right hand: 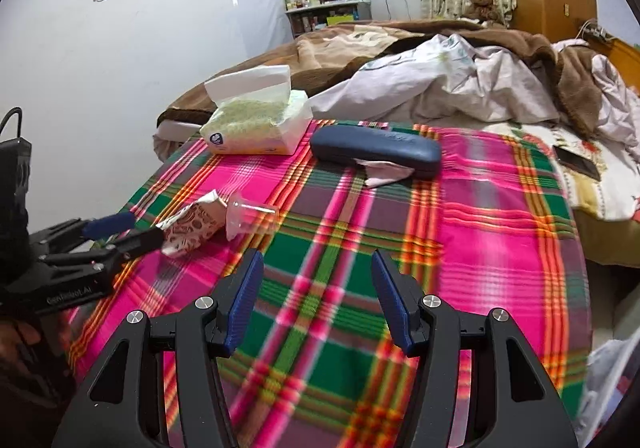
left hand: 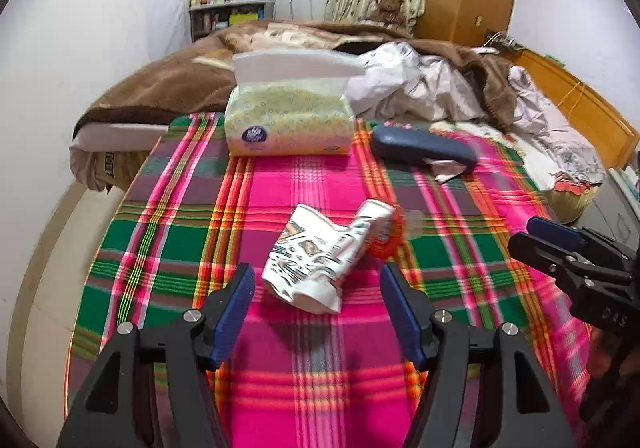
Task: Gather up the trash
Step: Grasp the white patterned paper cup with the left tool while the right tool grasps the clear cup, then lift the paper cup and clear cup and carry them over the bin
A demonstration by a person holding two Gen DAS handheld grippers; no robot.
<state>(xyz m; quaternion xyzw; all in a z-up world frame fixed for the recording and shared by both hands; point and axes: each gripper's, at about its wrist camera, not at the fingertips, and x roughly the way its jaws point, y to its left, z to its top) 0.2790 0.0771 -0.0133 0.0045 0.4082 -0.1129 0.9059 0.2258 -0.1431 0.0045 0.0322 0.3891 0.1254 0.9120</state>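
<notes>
Crumpled paper cup [left hand: 316,260] lies diagonally, mouth far-right; both grippers' jaws open, empty.

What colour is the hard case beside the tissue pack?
Dark blue. The case shows best in the right wrist view, with crumpled paper against its front.

A crushed, patterned paper cup [left hand: 316,256] lies on its side beside a clear plastic cup [right hand: 250,216]; a crumpled white scrap [right hand: 386,172] rests against a case.

"DAS" stands in pale letters on the right gripper [left hand: 560,244]. "GenRobot.AI" runs along the left gripper [right hand: 132,232]. The tissue pack's [left hand: 288,120] round blue logo is unreadable.
</notes>
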